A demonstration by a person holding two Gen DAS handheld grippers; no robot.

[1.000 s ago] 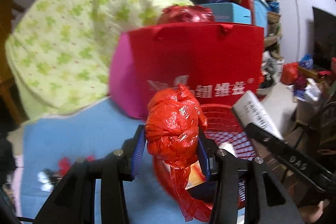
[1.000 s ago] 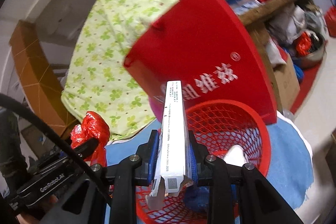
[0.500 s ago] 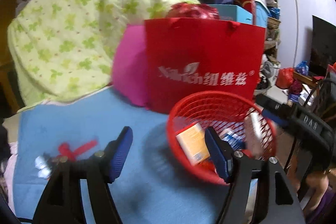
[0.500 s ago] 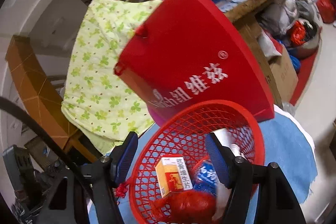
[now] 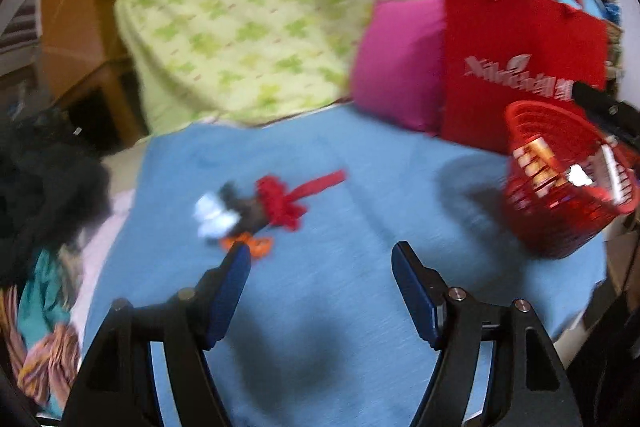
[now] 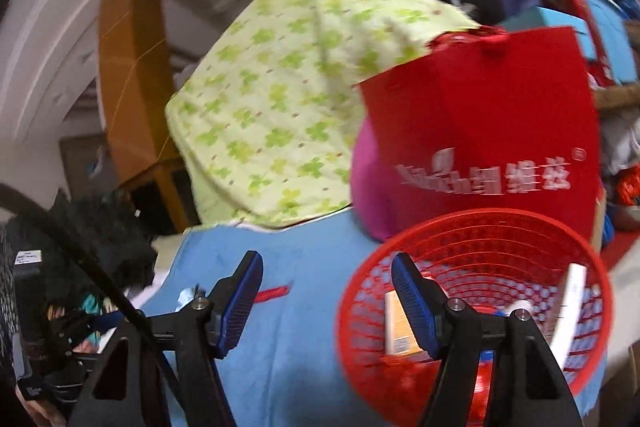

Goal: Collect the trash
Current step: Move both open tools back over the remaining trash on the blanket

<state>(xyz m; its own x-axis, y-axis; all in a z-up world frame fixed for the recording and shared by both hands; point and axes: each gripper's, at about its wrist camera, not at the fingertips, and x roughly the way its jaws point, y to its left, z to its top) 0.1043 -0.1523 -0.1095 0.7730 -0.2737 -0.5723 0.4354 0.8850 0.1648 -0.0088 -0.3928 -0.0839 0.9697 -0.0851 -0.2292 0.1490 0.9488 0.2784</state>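
Left gripper (image 5: pixel 321 259) and right gripper (image 6: pixel 327 269) both stand released, fingers (image 5: pixel 230 293) spread with nothing between them; a second ago the left clamped a crumpled red plastic bag and the right a long white carton, so both pieces have been dropped and two items of the collection are done; the left has swung away from the basket toward the remaining litter.

Red mesh basket (image 6: pixel 472 217), at about 4 o'clock in the right wrist view and 3 o'clock in the left: holds an orange-and-white carton (image 6: pixel 400 327), the long white carton (image 6: pixel 570 307) leaning on the far wall at 3 o'clock, and red plastic (image 6: pixel 404 375) at the bottom; other contents too blurred to name.

Remaining trash (image 5: pixel 256 203): a small cluster of white, dark, red and orange scraps on the blue cloth (image 5: pixel 340 307), at about 11 o'clock from the left fingers, well apart from the basket.

Red paper bag (image 6: pixel 480 131): upright behind the basket, just beside a pink bag (image 5: pixel 400 63); contents hidden.
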